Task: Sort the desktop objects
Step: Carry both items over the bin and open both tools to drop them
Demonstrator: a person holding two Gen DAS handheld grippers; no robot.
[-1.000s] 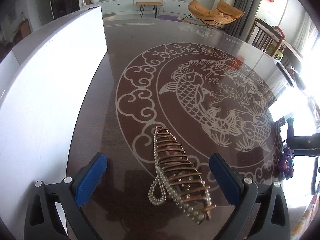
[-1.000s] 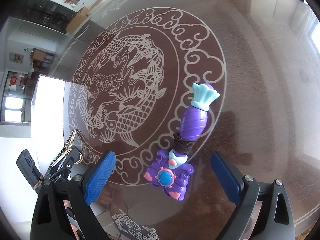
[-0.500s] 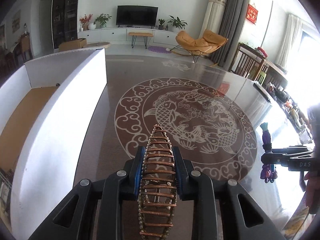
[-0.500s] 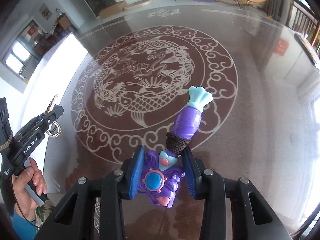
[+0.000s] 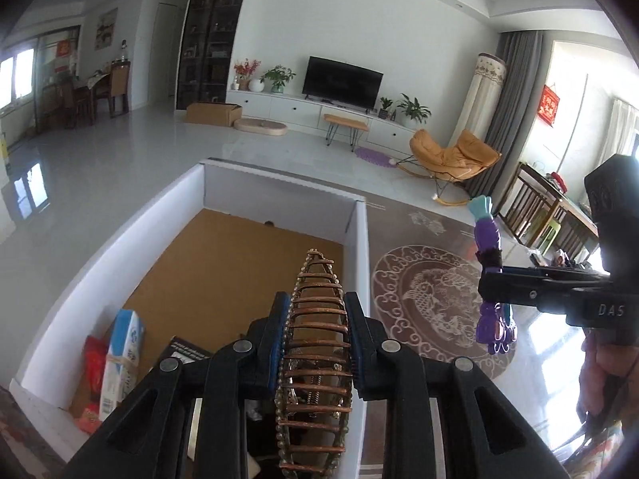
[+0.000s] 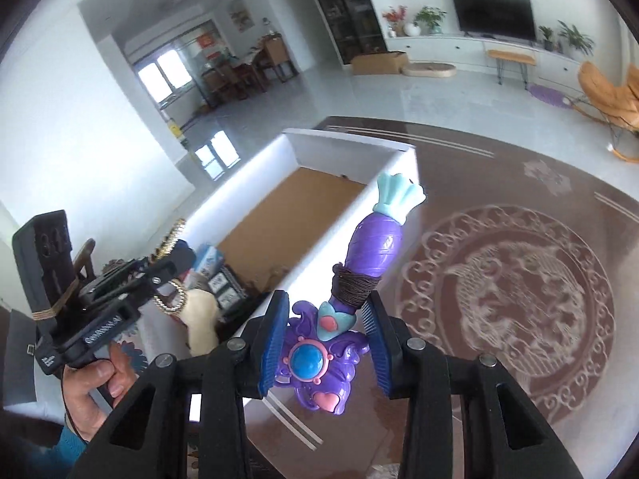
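The hair claw's [image 5: 315, 343] near end — cut off by the lower edge.

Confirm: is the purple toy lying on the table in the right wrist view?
No: the right gripper holds the purple toy clamped between its pads, lifted above the table.

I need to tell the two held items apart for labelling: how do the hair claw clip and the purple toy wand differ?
The hair claw clip is copper-coloured open wire teeth edged with pearl beads; the purple toy wand is solid plastic with a teal tip and a blue gem. The clip sits in the left gripper above the white box; the wand sits in the right gripper, beside the box over the table. Both are clamped and lifted, pointing away from their cameras.
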